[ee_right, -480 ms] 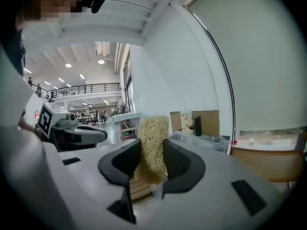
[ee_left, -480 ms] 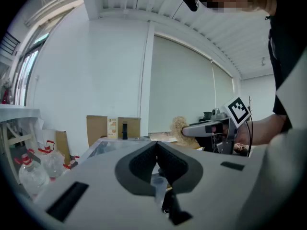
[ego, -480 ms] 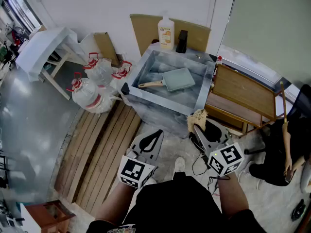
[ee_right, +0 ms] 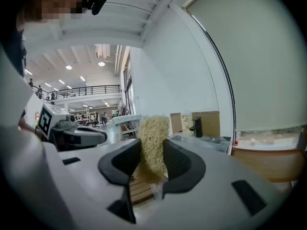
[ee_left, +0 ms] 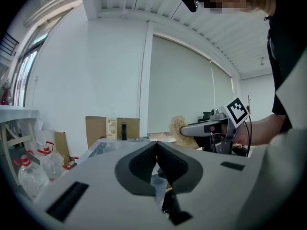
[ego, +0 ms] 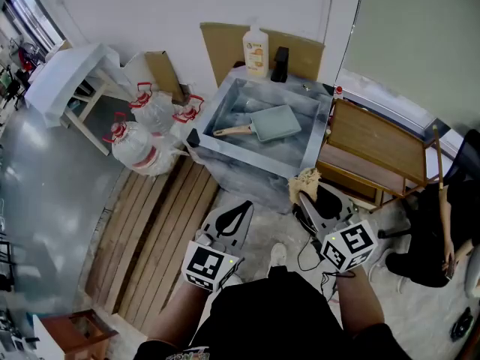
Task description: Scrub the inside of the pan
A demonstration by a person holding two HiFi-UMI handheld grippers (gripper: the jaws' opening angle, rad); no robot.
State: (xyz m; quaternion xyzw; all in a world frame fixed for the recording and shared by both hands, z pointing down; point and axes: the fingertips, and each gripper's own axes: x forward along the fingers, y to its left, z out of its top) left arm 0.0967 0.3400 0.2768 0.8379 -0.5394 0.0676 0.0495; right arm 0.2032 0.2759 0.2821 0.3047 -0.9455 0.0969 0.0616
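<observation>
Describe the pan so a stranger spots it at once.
Find the metal sink against the white wall. The pan lies flat in its basin. Unlike the bottle and black tap standing on the back rim, it is square, grey-green, with a wooden handle pointing left.

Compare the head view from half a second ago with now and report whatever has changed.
Nothing has visibly changed. The right gripper stays shut on the fibrous scrubber, and the left gripper stays shut with nothing in it. Both are held level in front of the sink. The pan lies in the sink where it did before.
</observation>
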